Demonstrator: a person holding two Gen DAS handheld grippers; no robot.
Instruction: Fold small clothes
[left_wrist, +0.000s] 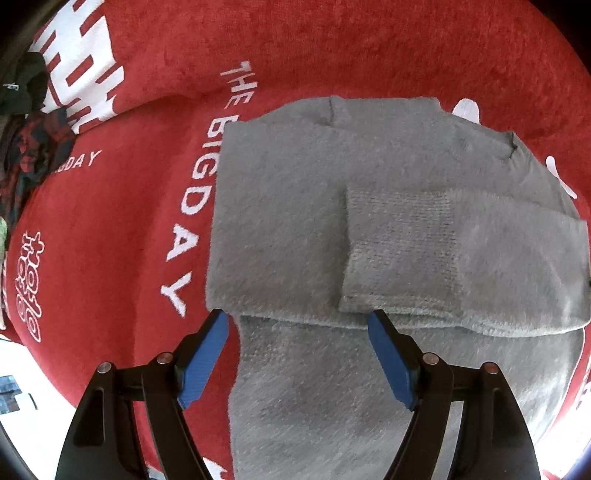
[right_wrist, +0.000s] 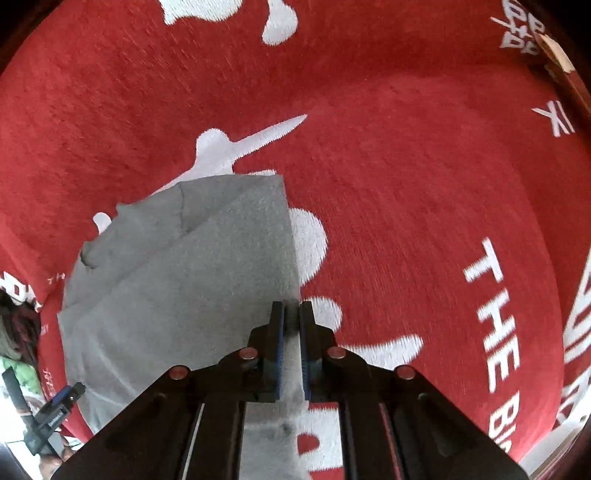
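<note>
A small grey fleece garment (left_wrist: 332, 229) lies partly folded on a red cloth, with a ribbed cuff (left_wrist: 399, 251) of a sleeve laid across it. My left gripper (left_wrist: 297, 325) is open just above the garment's near part, its blue pads (left_wrist: 207, 354) either side of the folded edge, holding nothing. In the right wrist view the same grey garment (right_wrist: 177, 288) lies left of centre. My right gripper (right_wrist: 291, 314) is shut on the garment's right edge, with grey fabric pinched between the pads.
The red cloth (left_wrist: 140, 221) with white lettering "THE BIG DAY" covers the whole surface (right_wrist: 406, 184). A dark patterned garment (left_wrist: 26, 155) lies at the far left edge. The left gripper's finger shows at the lower left of the right wrist view (right_wrist: 55, 410).
</note>
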